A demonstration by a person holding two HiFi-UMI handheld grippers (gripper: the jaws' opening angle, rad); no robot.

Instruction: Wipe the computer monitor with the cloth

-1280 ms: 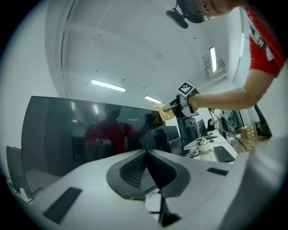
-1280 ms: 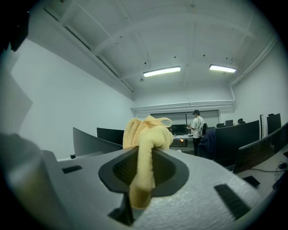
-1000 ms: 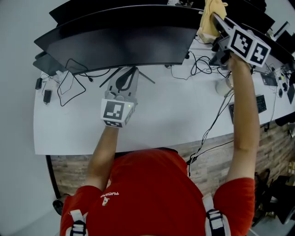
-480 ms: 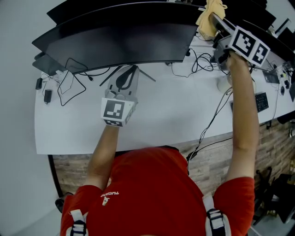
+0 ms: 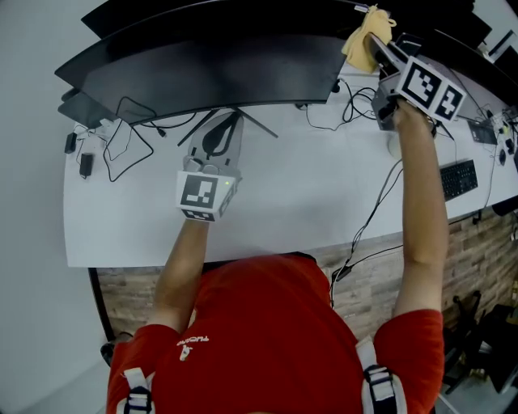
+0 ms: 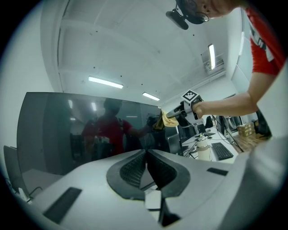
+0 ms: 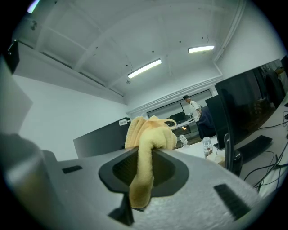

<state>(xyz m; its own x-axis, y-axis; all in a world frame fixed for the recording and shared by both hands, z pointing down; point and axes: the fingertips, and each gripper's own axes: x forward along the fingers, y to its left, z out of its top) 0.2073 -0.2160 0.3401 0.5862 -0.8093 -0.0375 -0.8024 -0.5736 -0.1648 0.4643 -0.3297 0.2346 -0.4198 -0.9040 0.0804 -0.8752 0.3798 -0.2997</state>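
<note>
The wide, dark, curved monitor (image 5: pixel 210 77) stands across the back of the white desk (image 5: pixel 307 202); its screen (image 6: pixel 81 130) reflects the person. My right gripper (image 5: pixel 374 42) is raised at the monitor's top right corner, shut on a yellow cloth (image 5: pixel 360 44). The cloth (image 7: pixel 148 134) bunches above the jaws and a strip of it hangs down between them. From the left gripper view, the cloth (image 6: pixel 167 120) touches the screen's right edge. My left gripper (image 5: pixel 220 136) rests low in front of the monitor's stand, its jaws shut on nothing (image 6: pixel 146 168).
Black cables (image 5: pixel 121 145) loop over the desk left of the stand, and more cables (image 5: pixel 356 105) trail on the right. A white bottle (image 5: pixel 394 145) and a keyboard (image 5: pixel 453 178) lie at the right. A second dark monitor (image 5: pixel 162 16) stands behind the first.
The right gripper with the cloth has shifted slightly along the monitor's top right corner. The left gripper has stayed where it was.
</note>
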